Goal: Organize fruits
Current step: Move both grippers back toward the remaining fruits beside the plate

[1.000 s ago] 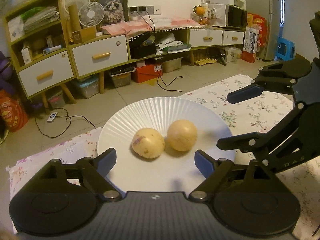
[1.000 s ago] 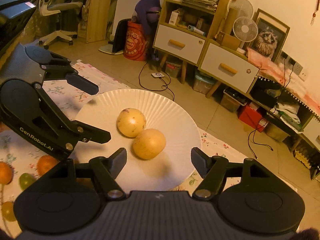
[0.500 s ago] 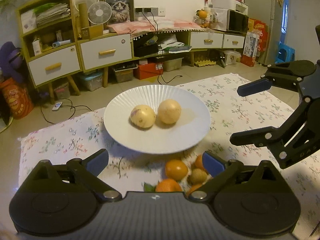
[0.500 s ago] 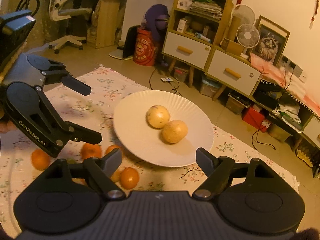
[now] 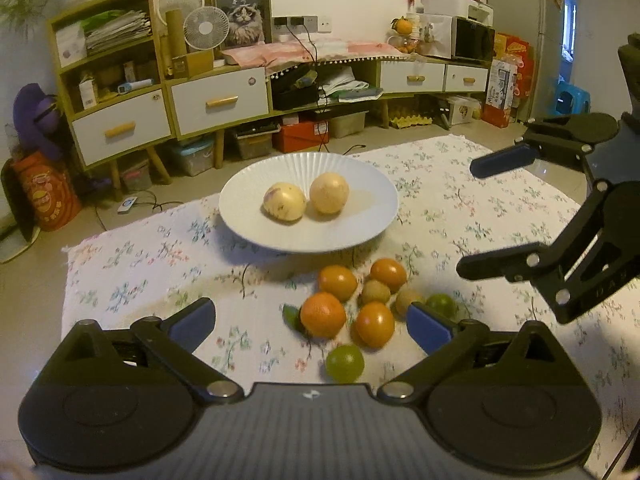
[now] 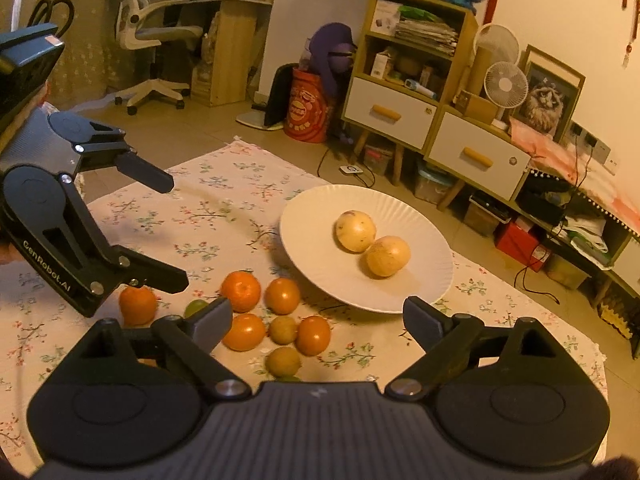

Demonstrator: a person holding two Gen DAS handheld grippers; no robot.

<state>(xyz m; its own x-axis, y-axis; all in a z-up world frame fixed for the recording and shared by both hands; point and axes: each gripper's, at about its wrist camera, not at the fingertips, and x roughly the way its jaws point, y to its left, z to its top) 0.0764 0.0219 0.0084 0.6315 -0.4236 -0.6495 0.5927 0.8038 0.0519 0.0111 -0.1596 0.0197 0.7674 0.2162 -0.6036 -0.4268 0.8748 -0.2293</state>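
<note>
Fruits are sitting in two bunches right now: two pale yellow ones (image 5: 306, 200) are resting side by side, touching, on the white plate (image 5: 372, 224) well ahead of both sets of jaws, and a loose pile of oranges (image 5: 323, 314), small brownish fruits (image 5: 375, 291) and a couple of green ones (image 5: 345, 363) is lying on the flowery cloth (image 5: 152, 264) over the bench, right in front of the left gripper (image 5: 312, 322) and partly between its jaws. Left jaws are standing wide apart with nothing pressed between them. The right gripper (image 6: 318, 318) is hanging beside it, its jaws opening wider at this moment, also empty, with the orange pile just ahead of and between its tips. Both are tilting down toward the cloth, angled in from either side so each one is showing up in the other's view. My guess is the step in hand is picking the next fruit off the cloth. To do that well I'd be going for one on the outer edge of the pile, like the green one nearest the left jaws, since the middle ones are touching and would be rolling off when nudged. Coming down so the pads are straddling a single fruit, then closing gently, seems safest with round stuff like this.
</note>
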